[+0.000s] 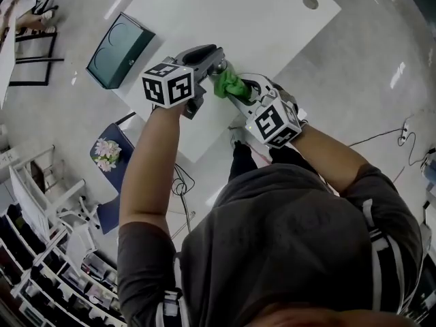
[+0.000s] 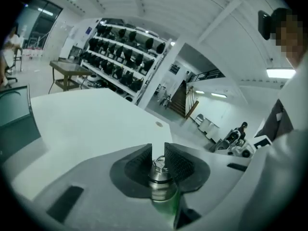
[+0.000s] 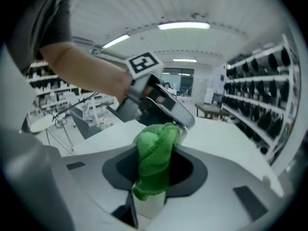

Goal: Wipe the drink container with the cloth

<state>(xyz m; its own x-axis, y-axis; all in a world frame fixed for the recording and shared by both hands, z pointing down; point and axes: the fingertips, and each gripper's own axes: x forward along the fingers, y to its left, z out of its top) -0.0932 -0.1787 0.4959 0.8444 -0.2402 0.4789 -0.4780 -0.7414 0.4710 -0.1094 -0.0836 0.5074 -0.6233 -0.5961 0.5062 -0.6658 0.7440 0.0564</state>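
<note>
My left gripper [image 1: 219, 65] is shut on the drink container, a steel-capped bottle [image 2: 161, 182] whose cap sits between the ribbed pads [image 2: 179, 161], with the body running back toward the camera. In the head view the bottle is almost hidden behind the jaws and cloth. My right gripper [image 1: 236, 95] is shut on a bunched green cloth [image 1: 228, 84], which meets the left gripper's tip above the near edge of the white table [image 1: 238, 19]. In the right gripper view the cloth [image 3: 153, 162] fills the jaws and covers the fingertips, with the left gripper [image 3: 161, 107] just beyond it.
A dark teal box [image 1: 119, 50] stands by the table's left side. A blue seat with a flowered item [image 1: 107, 153] and racks of shelving [image 1: 41, 251] are at lower left. Cables [image 1: 180, 182] run across the floor under the table's near edge.
</note>
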